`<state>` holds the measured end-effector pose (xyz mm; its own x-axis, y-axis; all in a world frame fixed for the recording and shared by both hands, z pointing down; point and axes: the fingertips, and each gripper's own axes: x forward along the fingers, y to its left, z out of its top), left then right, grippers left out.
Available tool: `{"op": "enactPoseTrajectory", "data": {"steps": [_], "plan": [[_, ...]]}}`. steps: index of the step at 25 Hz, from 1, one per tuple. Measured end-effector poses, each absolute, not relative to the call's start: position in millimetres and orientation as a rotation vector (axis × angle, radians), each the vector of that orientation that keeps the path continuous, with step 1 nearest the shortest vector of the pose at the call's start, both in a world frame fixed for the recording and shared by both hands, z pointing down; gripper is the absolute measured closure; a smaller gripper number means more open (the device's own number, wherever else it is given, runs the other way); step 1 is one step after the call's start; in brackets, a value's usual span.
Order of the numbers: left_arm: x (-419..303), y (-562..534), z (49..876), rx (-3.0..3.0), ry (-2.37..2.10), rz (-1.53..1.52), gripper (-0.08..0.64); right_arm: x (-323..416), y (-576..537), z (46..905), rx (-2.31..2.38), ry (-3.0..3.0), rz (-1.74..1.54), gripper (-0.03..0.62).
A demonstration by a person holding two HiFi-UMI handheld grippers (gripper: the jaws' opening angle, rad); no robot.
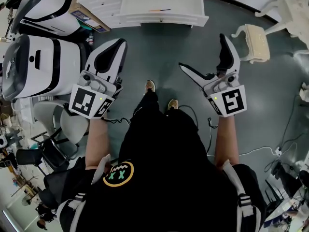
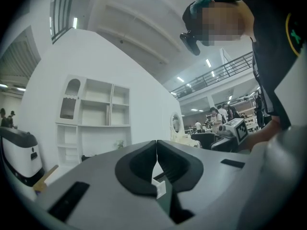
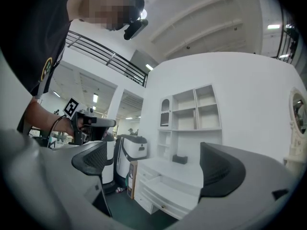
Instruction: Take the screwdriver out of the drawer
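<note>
A white dresser (image 1: 116,4) stands ahead of me with one drawer (image 1: 159,17) pulled open. A thin screwdriver (image 1: 159,10) with an orange handle lies on the drawer's floor. My left gripper (image 1: 119,45) is held low over the grey floor, short of the dresser, with its jaws shut on nothing. In the left gripper view the left gripper (image 2: 157,150) has its black pads pressed together. My right gripper (image 1: 203,52) is spread wide open, also short of the drawer. The right gripper view frames the open drawer (image 3: 168,183) between the right gripper's (image 3: 158,164) jaws; the screwdriver does not show there.
Large white robot machines (image 1: 43,57) crowd the left side, with a cardboard box (image 1: 89,18) beside the dresser. A white ornate stool (image 1: 256,40) stands at the right. Cables (image 1: 285,129) run over the floor at the right. The person's feet (image 1: 150,86) are behind the grippers.
</note>
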<state>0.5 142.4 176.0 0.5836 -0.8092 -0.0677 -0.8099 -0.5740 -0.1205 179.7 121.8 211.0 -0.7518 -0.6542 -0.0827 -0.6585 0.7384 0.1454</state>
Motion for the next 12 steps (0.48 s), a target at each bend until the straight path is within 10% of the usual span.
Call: {"op": "enactPoseTrajectory", "data": {"steps": [12], "plan": [[-25,25,206,-2.679,1.287,-0.008,0.540,147,10,235,-1.139,2.927,0.238,0.012]]}}
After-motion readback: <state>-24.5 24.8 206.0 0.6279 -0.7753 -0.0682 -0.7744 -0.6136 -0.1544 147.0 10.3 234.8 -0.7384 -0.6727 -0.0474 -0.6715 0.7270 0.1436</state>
